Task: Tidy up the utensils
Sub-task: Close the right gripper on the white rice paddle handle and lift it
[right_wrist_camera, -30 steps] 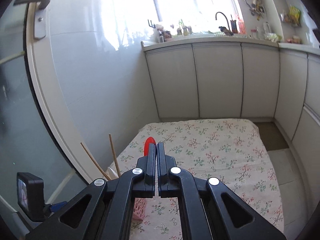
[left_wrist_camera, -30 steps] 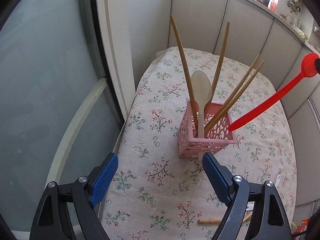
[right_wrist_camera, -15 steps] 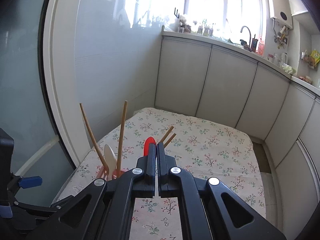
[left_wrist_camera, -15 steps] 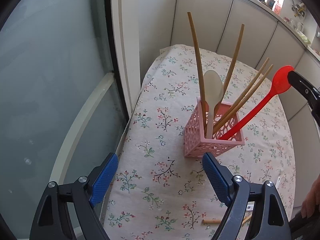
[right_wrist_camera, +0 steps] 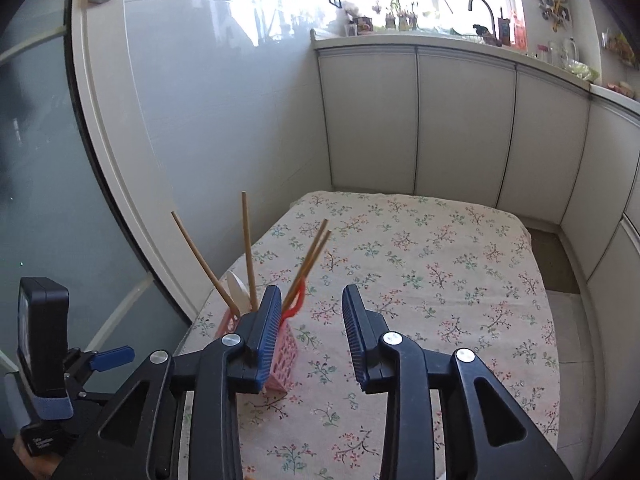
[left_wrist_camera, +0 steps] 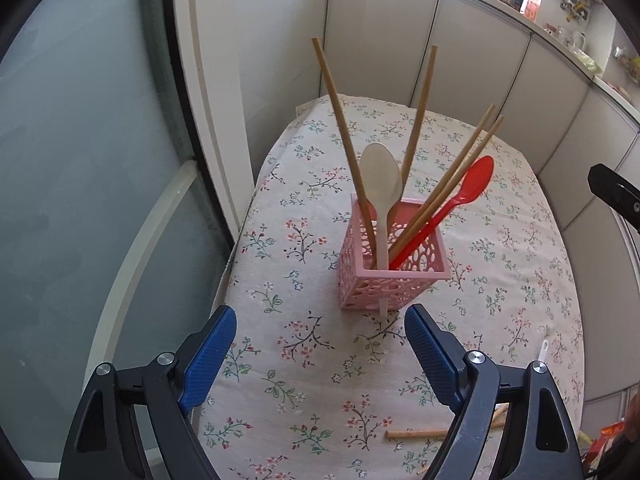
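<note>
Nearest me, the left gripper (left_wrist_camera: 316, 354) hovers with its jaws spread wide and empty. The right gripper (right_wrist_camera: 309, 334) is opening, nothing between its blue pads. Beyond, on the floral tablecloth (left_wrist_camera: 312, 344), the pink basket (left_wrist_camera: 390, 276) holds the red spoon (left_wrist_camera: 452, 208), white spoon (left_wrist_camera: 381, 184) and chopsticks (left_wrist_camera: 344, 132).

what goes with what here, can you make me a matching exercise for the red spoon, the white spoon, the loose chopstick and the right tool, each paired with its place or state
Things:
1. red spoon
2. white spoon
3. loose chopstick
4. right tool

Places or states:
A. lying flat on the floral tablecloth, near the front edge
B. jaws opening, nothing between them
C. in the pink basket, leaning right beside two chopsticks
D. standing upright in the pink basket, bowl up

Pairs: 1-C, 2-D, 3-A, 4-B
</note>
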